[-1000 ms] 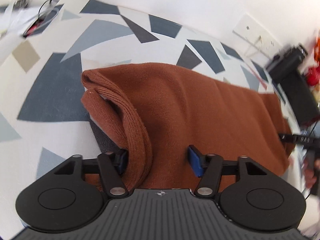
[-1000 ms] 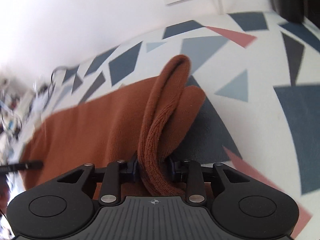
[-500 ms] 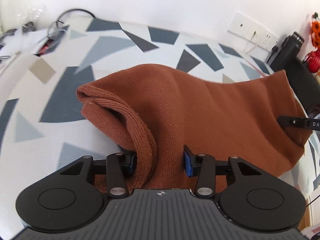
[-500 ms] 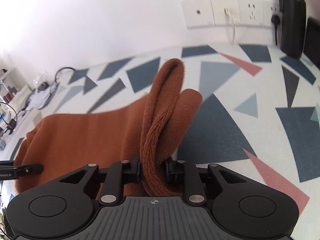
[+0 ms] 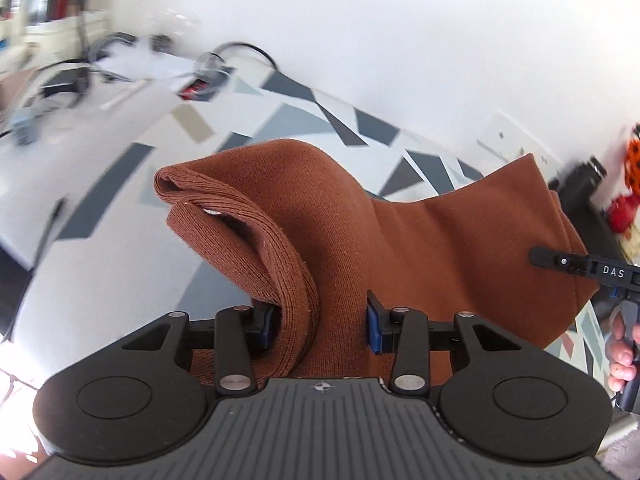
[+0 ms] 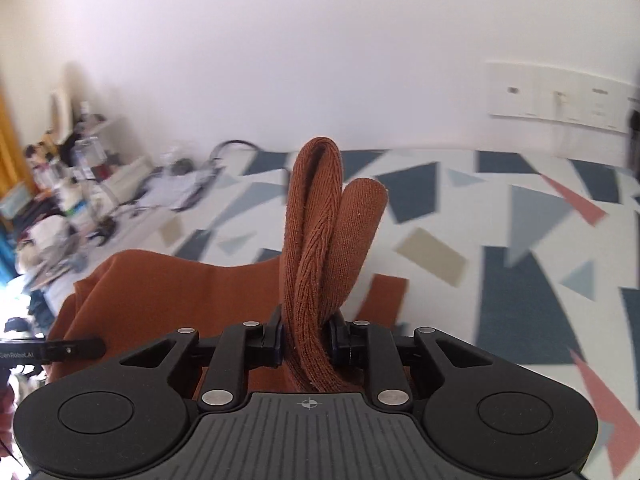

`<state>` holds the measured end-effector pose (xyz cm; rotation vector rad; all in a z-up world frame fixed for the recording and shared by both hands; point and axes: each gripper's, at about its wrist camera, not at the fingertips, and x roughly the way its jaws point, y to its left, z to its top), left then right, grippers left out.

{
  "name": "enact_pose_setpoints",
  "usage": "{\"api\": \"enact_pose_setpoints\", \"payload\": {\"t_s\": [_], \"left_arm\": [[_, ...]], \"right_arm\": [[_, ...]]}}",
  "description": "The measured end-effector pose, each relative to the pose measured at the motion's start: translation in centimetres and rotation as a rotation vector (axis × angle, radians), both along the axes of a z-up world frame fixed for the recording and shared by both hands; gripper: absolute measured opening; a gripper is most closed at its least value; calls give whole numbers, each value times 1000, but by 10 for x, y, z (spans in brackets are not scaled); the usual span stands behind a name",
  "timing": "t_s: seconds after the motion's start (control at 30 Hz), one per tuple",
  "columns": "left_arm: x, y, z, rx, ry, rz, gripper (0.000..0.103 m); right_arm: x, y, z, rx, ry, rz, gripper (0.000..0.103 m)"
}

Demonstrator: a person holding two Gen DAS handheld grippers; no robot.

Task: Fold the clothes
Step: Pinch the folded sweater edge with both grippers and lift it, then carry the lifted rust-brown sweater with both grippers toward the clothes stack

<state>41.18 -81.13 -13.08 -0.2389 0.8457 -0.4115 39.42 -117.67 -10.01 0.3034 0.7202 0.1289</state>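
Garment: rust-brown knit garment (image 5: 420, 240), held up off the table between both grippers, sagging in the middle; ribbed hem bunched in thick folds at each grip.
Left gripper (image 5: 320, 322): clenched on a doubled fold of the garment; blue pads (image 5: 374, 330) press the cloth from both sides. Its jaws have just been closing, with the fold between them.
Right gripper (image 6: 306, 340): clamped tight on a rolled ribbed edge that stands up in two loops above the pads. Its jaws have just been closing too, cloth between them.
Cross-view: in the left wrist view the right gripper's finger, lettered "DAS", shows at the garment's far right edge; a hand (image 5: 622, 354) is on its handle.
Table (image 6: 500, 240): white top with dark blue, grey, tan and salmon triangles and shards; the cloth's lower part hangs just above or on it, cannot tell which.
Wall: plain white, with a socket plate (image 6: 560, 98) at the right.
Clutter: cables and small items (image 5: 120, 64) at the table's far left end, blurred.
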Motion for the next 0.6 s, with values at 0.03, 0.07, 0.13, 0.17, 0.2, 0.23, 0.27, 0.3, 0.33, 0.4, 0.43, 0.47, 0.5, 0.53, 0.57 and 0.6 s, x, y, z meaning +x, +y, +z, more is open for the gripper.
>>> {"api": "enact_pose_setpoints", "payload": {"t_s": [0.03,0.07,0.13,0.17,0.2,0.23,0.27,0.3,0.33,0.4,0.43,0.47,0.5,0.53,0.57,0.6], "left_arm": [[-11,7,4,-1,-14,40,41],[-23,13,7,0,-24,85,41],[-49,25,13,8,-39,177,41],[-64,33,16,15,-44,224,41],[-77,40,18,19,-40,266,41],[-90,46,21,21,-33,306,41],[-103,52,23,23,-26,346,41],[-116,61,26,22,-10,388,41],[-130,69,29,25,4,422,41],[-155,83,35,50,9,468,40],[-169,90,39,53,3,498,40],[-185,98,42,53,-6,531,40],[-200,106,46,52,-15,564,40],[-219,115,49,48,-26,604,40],[-236,123,50,43,-29,640,40],[-252,131,49,37,-29,675,40]], "right_arm": [[3,4,2,14,-10,38,18],[6,9,5,27,-20,77,18],[10,20,11,53,-47,159,18],[11,28,14,66,-64,202,18],[10,35,16,85,-88,239,18],[8,42,19,103,-112,276,18],[7,48,21,122,-135,314,18],[4,56,22,143,-151,352,18],[1,64,23,164,-166,390,18],[-6,79,21,217,-177,454,18],[-10,90,20,243,-163,473,18],[-14,100,18,269,-149,491,18],[-17,111,17,295,-134,509,18],[-22,123,18,310,-120,537,18],[-26,135,19,324,-106,565,18],[-31,150,23,317,-103,612,18]]}}
